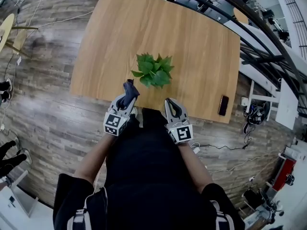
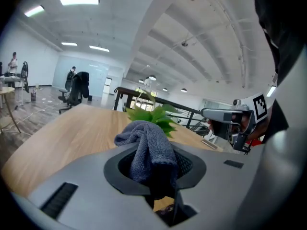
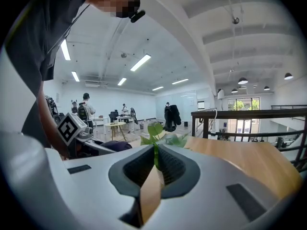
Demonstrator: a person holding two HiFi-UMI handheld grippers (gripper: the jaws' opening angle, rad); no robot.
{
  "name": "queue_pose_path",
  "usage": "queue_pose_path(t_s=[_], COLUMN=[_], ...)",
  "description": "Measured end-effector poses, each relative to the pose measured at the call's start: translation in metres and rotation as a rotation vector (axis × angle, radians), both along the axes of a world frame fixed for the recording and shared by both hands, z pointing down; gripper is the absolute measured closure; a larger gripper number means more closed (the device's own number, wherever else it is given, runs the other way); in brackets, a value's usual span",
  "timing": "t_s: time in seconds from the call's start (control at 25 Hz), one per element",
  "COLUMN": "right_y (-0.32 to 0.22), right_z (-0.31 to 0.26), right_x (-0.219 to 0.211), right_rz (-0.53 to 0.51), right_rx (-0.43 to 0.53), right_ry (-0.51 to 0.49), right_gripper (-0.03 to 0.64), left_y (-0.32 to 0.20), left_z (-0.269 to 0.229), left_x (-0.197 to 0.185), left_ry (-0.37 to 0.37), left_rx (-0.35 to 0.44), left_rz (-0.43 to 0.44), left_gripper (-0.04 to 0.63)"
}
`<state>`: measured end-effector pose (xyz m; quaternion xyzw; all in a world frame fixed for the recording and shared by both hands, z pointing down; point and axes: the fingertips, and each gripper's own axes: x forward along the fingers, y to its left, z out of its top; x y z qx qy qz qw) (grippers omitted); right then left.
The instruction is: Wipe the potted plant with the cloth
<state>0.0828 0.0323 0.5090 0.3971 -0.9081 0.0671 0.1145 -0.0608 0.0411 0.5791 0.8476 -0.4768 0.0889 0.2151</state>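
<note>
Jaws of the left gripper (image 1: 130,92) clamp the grey cloth (image 1: 127,98), and those of the right gripper (image 1: 169,101) are pressed together on nothing, both at the near edge of the wooden table (image 1: 110,37), lower centre of the head view. The cloth bunches lengthwise along the jaws, its free end poking toward the potted plant (image 1: 153,71), which stands upright just beyond and between the two gripper tips. Bare wood lies open left, right and beyond the plant to the far edge; a dark phone (image 1: 223,105) lies by the table's lower-right edge.
</note>
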Motion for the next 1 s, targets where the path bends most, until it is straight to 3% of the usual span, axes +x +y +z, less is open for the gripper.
queue_pose_path(t_s=[0.12, 0.2, 0.32, 0.64, 0.88, 1.0], right_y=[-0.012, -0.021, -0.037, -0.066, -0.092, -0.093], right_z=[0.034, 0.061, 0.091, 0.144, 0.142, 0.143], right_x=[0.005, 0.004, 0.0, -0.016, -0.035, -0.036], right_rz=[-0.049, -0.092, -0.151, -0.373, -0.444, -0.463], right_rx=[-0.027, -0.087, -0.152, -0.217, -0.191, -0.177], right_ry=[0.049, 0.049, 0.076, 0.155, 0.186, 0.195], right_gripper=[0.577, 0.418, 0.407, 0.402, 0.402, 0.402], left_y=[-0.018, -0.029, -0.045, -0.086, -0.107, -0.11], left_z=[0.033, 0.054, 0.076, 0.109, 0.127, 0.127], left_x=[-0.008, -0.006, 0.002, -0.007, 0.011, 0.021], left_ry=[-0.053, -0.122, -0.155, -0.164, -0.244, -0.3], left_rx=[-0.042, -0.061, -0.108, -0.177, -0.229, -0.219], left_rz=[0.032, 0.091, 0.13, 0.021, 0.11, 0.158], left_gripper=[0.481, 0.48, 0.481, 0.48, 0.48, 0.48])
